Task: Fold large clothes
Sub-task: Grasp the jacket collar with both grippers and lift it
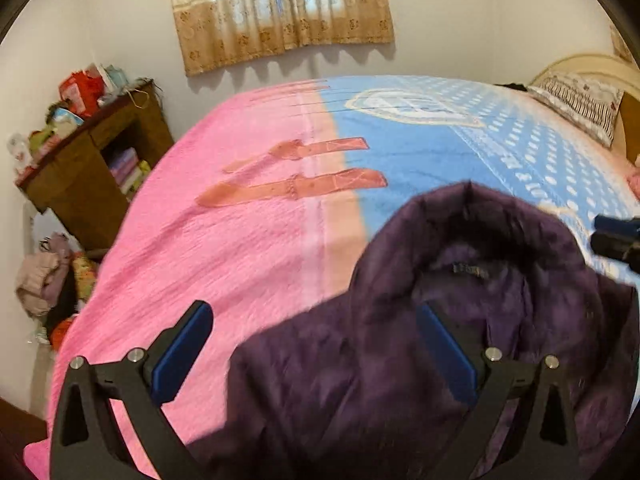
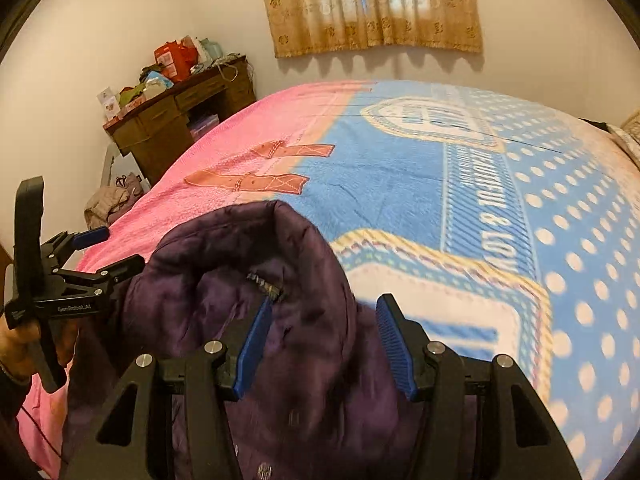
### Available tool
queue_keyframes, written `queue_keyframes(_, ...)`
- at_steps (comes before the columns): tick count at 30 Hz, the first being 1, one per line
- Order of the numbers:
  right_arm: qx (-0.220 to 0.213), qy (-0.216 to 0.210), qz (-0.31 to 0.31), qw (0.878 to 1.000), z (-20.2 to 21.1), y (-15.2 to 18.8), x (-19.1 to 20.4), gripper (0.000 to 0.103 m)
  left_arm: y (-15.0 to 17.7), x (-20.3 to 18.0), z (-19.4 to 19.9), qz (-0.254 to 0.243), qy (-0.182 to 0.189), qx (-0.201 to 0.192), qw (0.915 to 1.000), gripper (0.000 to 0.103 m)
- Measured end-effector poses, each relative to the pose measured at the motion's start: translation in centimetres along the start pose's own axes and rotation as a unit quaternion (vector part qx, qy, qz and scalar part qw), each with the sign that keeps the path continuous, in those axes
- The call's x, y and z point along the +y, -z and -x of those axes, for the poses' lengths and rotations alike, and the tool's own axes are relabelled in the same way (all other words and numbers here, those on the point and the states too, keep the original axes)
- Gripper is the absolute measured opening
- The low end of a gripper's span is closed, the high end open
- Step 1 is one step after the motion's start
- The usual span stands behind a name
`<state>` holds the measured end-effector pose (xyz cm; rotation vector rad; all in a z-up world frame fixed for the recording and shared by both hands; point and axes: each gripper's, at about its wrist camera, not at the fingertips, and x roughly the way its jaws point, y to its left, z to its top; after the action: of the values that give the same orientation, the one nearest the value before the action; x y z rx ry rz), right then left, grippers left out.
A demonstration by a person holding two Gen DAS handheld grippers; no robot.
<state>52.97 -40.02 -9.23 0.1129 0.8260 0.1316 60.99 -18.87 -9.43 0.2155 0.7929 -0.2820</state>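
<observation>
A dark purple padded jacket (image 1: 400,320) lies on the bed, its collar toward the far side. My left gripper (image 1: 316,320) is open, its jaws wide apart over the jacket's left shoulder, holding nothing. My right gripper (image 2: 324,320) is open with the jacket's right collar edge (image 2: 312,272) between its blue pads, not clamped. In the right wrist view the left gripper (image 2: 104,252) shows at the left, held in a hand beside the jacket. The right gripper's tip shows at the right edge of the left wrist view (image 1: 616,240).
The bed carries a pink and blue blanket (image 1: 240,220). A brown desk (image 1: 88,168) piled with boxes stands at the far left by the wall. Clothes (image 1: 52,276) lie heaped on the floor beside it. A pillow (image 1: 580,104) lies at the headboard on the right. A curtain (image 1: 280,8) hangs behind.
</observation>
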Motion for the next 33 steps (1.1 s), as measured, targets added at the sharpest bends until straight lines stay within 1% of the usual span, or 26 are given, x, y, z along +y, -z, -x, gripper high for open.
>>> queue_keyframes(2,0.007,0.000,0.013,1.000,-1.4,-0.8,0.1,0.056,-0.6,-0.5,-1.1,-0.005,0.015,0.005,0.9999,0.103)
queue_keyframes(4,0.017,-0.005,0.028,0.999,-2.9,-1.4,0.5,0.056,-1.0,-0.9,-2.0,-0.011,0.019,0.007,0.9997,0.102)
queue_keyframes(5,0.025,-0.002,0.040,0.999,-3.6,-1.6,0.8,0.056,-1.2,-1.3,-2.9,-0.018,0.016,0.008,0.9997,0.095)
queue_keyframes(6,0.032,0.011,0.058,0.998,-4.3,-1.7,1.1,0.056,-1.3,-1.6,-3.2,-0.023,0.015,0.009,0.9996,0.090)
queue_keyframes(7,0.035,0.025,0.076,0.996,-4.7,-1.7,1.5,0.054,-1.4,-2.0,-3.5,-0.031,0.019,0.011,0.9993,0.078)
queue_keyframes(8,0.034,0.034,0.090,0.995,-4.8,-1.5,1.6,0.047,-1.4,-2.4,-3.7,-0.042,0.020,0.015,0.9988,0.063)
queue_keyframes(9,0.036,0.033,0.098,0.994,-4.8,-1.3,1.7,0.023,-1.3,-2.8,-3.9,-0.054,0.020,0.017,0.9982,0.054)
queue_keyframes(10,0.038,0.039,0.111,0.992,-4.7,-1.0,2.0,0.016,-1.2,-3.2,-3.7,-0.066,0.029,0.015,0.9973,0.032)
queue_keyframes(11,0.035,0.051,0.123,0.991,-4.5,-0.7,2.1,0.015,-1.0,-3.4,-3.1,-0.073,0.037,0.010,0.9966,0.021)
queue_keyframes(12,0.035,0.058,0.131,0.989,-4.1,-0.3,2.1,0.013,-0.7,-3.7,-2.2,-0.088,0.030,-0.005,0.9956,0.020)
queue_keyframes(13,0.036,0.057,0.134,0.989,-3.7,0.0,2.1,0.012,-0.6,-3.9,-1.3,-0.102,0.025,-0.016,0.9943,0.017)
queue_keyframes(14,0.035,0.056,0.135,0.989,-3.3,0.3,2.2,0.012,-0.4,-3.9,-0.3,-0.115,0.028,-0.026,0.9926,0.016)
queue_keyframes(16,0.025,0.059,0.150,0.987,-1.5,1.2,2.4,0.011,-0.1,-3.7,1.6,-0.134,0.021,-0.047,0.9896,0.015)
queue_keyframes(17,0.024,0.059,0.154,0.986,-1.1,1.5,2.5,0.011,0.3,-3.6,2.7,-0.143,0.026,-0.058,0.9877,0.014)
queue_keyframes(18,0.023,0.060,0.166,0.984,-0.2,2.2,2.7,0.011,1.0,-3.5,4.1,-0.160,0.033,-0.072,0.9839,0.014)
queue_keyframes(19,0.024,0.065,0.175,0.982,0.3,2.7,2.9,0.011,1.4,-3.6,4.6,-0.177,0.026,-0.081,0.9806,0.014)
queue_keyframes(22,0.042,0.067,0.184,0.980,0.7,4.7,2.8,0.011,5.0,-4.1,6.3,-0.247,0.012,-0.099,0.9638,0.013)
queue_keyframes(23,0.053,0.078,0.192,0.977,0.5,5.7,2.6,0.011,6.0,-4.2,6.4,-0.262,0.011,-0.099,0.9599,0.013)
queue_keyframes(24,0.063,0.076,0.192,0.977,0.2,6.4,2.4,0.011,7.7,-4.3,6.6,-0.282,0.016,-0.097,0.9542,0.013)
queue_keyframes(25,0.077,0.067,0.187,0.977,-0.2,7.3,2.1,0.010,8.8,-4.6,6.5,-0.300,0.014,-0.095,0.9491,0.012)
queue_keyframes(26,0.084,0.069,0.188,0.976,-0.6,7.9,1.9,0.010,9.8,-4.9,6.4,-0.317,0.011,-0.094,0.9437,0.012)
queue_keyframes(27,0.091,0.071,0.188,0.975,-0.9,8.4,1.8,0.011,11.1,-5.3,6.1,-0.342,0.003,-0.094,0.9350,0.012)
queue_keyframes(28,0.096,0.070,0.185,0.976,-1.0,8.8,1.8,0.011,12.1,-5.6,5.7,-0.358,-0.008,-0.091,0.9293,0.012)
queue_keyframes(31,0.100,0.071,0.182,0.976,-0.9,8.7,2.0,0.011,12.9,-6.0,4.8,-0.362,-0.017,-0.081,0.9283,0.012)
queue_keyframes(33,0.104,0.070,0.186,0.975,-0.1,8.2,2.3,0.013,12.7,-6.1,4.7,-0.357,-0.016,-0.078,0.9308,0.012)
